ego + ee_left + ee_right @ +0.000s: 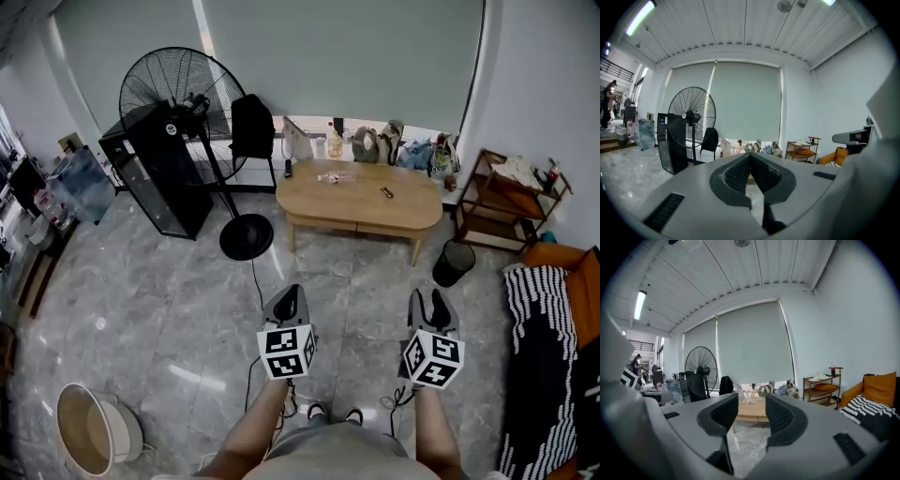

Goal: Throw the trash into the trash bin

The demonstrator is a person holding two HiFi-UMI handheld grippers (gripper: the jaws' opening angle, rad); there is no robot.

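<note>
The trash lies on the wooden table [361,208] at the far side of the room: a clear litter item [335,177] near the middle of the top and a small dark item [386,192] to its right, the two apart; what either is cannot be made out at this range. The trash bin [454,263], black and upright, stands on the floor just off the table's right end, between the table and a wooden shelf unit [506,202]. More clutter lines the window ledge behind the table. Both tongs are held in front of the person, well short of the table and pointing toward it. The left gripper [292,294] is clenched, its ridged pads meeting at the tips with nothing between them, as the left gripper view confirms [751,161]. The right gripper [433,300] is released, its jaws standing apart and empty; the right gripper view [752,411] shows only the table and floor through the gap. Left of the table stand a large pedestal fan [183,98] and a black cabinet [159,169]. An orange sofa [574,267] with a striped blanket [536,309] occupies the right edge, and a pale basin [89,431] sits on the grey marble floor [141,300] at lower left.
</note>
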